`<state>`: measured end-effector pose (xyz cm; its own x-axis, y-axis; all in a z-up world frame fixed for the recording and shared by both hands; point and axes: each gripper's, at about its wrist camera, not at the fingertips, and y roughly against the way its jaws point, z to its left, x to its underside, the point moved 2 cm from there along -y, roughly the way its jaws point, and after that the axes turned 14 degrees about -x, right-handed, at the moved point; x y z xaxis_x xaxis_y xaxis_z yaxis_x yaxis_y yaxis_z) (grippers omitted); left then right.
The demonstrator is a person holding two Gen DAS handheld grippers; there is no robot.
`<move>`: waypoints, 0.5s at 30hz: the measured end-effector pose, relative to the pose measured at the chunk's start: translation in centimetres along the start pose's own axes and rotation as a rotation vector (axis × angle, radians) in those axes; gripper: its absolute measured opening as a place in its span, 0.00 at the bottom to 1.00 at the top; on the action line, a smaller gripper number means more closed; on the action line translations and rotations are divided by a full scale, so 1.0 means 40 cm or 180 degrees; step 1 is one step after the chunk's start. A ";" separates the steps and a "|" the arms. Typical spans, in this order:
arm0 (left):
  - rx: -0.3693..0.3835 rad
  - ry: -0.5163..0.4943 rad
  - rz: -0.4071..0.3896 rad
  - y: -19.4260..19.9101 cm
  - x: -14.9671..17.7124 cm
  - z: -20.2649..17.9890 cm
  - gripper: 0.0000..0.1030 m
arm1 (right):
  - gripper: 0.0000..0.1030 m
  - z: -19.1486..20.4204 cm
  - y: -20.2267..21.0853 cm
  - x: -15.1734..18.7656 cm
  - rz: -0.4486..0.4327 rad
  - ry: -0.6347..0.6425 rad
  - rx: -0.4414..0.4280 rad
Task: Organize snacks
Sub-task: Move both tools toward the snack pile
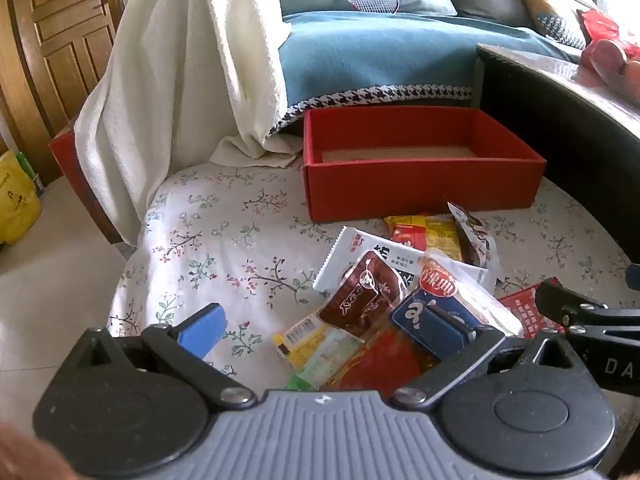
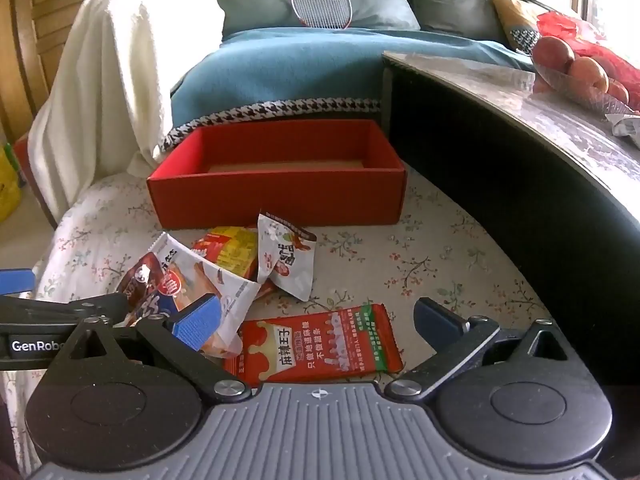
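Observation:
A pile of snack packets lies on the floral cloth, in front of an empty red box. My left gripper is open, low over the near end of the pile, above a brown packet. My right gripper is open, over a flat red packet that lies apart to the right of the pile. The red box stands behind. The left gripper's arm shows at the left edge of the right wrist view.
A dark table with a bowl of apples stands on the right. A white towel hangs over a blue-covered sofa behind the box. A racket leans on the cushions.

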<state>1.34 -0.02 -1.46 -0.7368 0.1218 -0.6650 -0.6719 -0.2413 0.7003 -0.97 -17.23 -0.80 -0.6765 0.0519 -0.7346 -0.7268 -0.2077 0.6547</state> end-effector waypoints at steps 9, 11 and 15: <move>0.0007 0.0004 -0.0008 0.002 0.003 0.004 0.96 | 1.00 0.001 -0.002 0.018 0.0007 -0.0016 -0.0006; 0.0005 0.0005 -0.0003 0.001 0.002 0.000 0.96 | 1.00 0.001 -0.006 0.015 0.0004 -0.0009 -0.0001; 0.0003 0.0004 -0.0003 0.001 0.003 0.001 0.96 | 1.00 0.001 -0.009 0.015 0.0021 -0.0020 -0.0001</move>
<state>1.22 0.02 -1.50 -0.7362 0.1208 -0.6659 -0.6726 -0.2402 0.7000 -1.11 -17.06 -1.48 -0.6821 0.0566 -0.7291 -0.7223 -0.2083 0.6595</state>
